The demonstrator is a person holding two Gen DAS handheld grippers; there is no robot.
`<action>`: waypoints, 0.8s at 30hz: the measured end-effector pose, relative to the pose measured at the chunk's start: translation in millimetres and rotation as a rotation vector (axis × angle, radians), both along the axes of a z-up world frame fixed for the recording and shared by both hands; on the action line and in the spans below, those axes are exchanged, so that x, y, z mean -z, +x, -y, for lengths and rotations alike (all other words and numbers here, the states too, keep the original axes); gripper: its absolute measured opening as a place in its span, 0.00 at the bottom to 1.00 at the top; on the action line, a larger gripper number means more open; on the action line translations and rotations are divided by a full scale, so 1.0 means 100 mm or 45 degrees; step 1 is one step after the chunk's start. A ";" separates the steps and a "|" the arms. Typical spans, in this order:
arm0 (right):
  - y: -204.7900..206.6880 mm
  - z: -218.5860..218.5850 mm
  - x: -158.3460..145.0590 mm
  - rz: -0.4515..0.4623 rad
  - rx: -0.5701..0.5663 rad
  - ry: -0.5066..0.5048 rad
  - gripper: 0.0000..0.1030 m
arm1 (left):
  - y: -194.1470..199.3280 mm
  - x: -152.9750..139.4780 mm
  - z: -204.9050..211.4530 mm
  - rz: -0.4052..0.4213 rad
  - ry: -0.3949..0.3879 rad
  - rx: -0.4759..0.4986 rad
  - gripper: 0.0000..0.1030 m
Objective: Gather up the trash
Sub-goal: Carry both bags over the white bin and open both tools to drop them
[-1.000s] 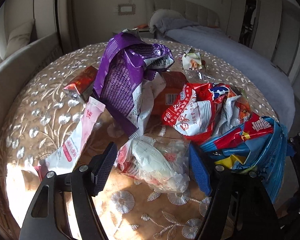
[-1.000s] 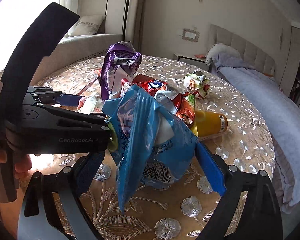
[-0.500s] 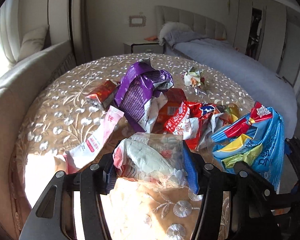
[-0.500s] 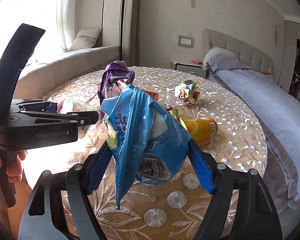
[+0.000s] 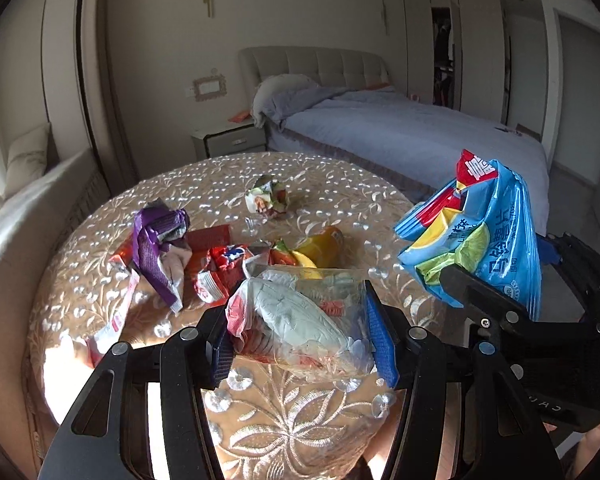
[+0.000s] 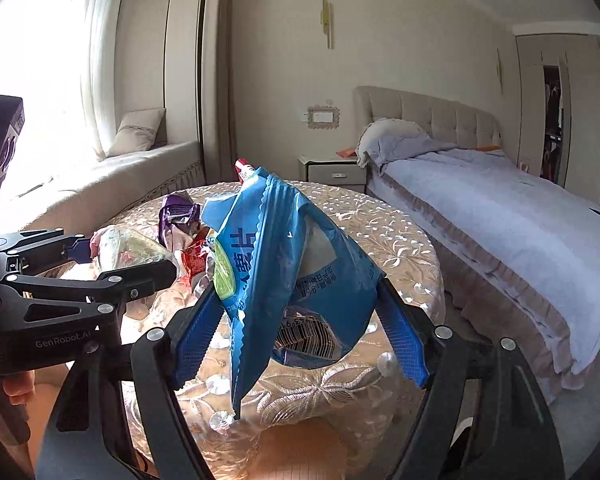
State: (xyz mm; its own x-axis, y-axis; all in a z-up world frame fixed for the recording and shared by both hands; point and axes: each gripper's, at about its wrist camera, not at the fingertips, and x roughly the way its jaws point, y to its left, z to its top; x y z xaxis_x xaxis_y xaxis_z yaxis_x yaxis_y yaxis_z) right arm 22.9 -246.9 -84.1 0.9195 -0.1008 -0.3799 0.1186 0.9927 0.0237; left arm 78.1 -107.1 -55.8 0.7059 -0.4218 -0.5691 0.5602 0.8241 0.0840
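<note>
the left gripper (image 5: 300, 336) has its blue pads closed against both sides of a clear plastic bag (image 5: 300, 324) stuffed with crumpled white and red wrapping – the bag is clamped between the fingers and hangs clear above the table (image 5: 284, 432). the right gripper (image 6: 300, 332) holds a blue snack bag (image 6: 284, 276) the same way, its pads set wide apart and pressing the bag's lower flanks, the barcode end sagging down between them and the torn top standing up. in the left wrist view that blue bag (image 5: 484, 236) shows off to the right, held up beside the table's edge.

the round table wears a gold embroidered cloth with flower patterns. still lying on it, well beyond the two held bags: a crumpled purple wrapper (image 5: 160, 248), a red and white wrapper (image 5: 220, 276) just beside it, a yellow bottle (image 5: 320, 246) on its side, a small crumpled ball of printed wrapper (image 5: 268, 200) farther back, and a pink and white sachet (image 5: 112, 320) near the left edge.

a bed (image 5: 400, 132) with a grey cover stands behind the table, a nightstand (image 5: 230, 144) at its head. a fingertip of the person's left hand (image 6: 18, 386) shows under the left gripper's handle.
</note>
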 end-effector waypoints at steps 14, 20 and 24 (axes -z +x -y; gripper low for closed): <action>-0.81 1.28 0.73 -0.261 0.351 -0.036 0.76 | -0.58 0.79 1.78 -0.128 0.214 0.574 0.53; -1.05 1.74 1.45 -0.519 0.358 -0.123 0.76 | -0.71 1.51 2.50 -0.250 0.391 0.849 0.53; -1.10 2.01 1.89 -0.693 0.315 -0.106 0.76 | -0.80 2.01 2.89 -0.285 0.543 1.010 0.53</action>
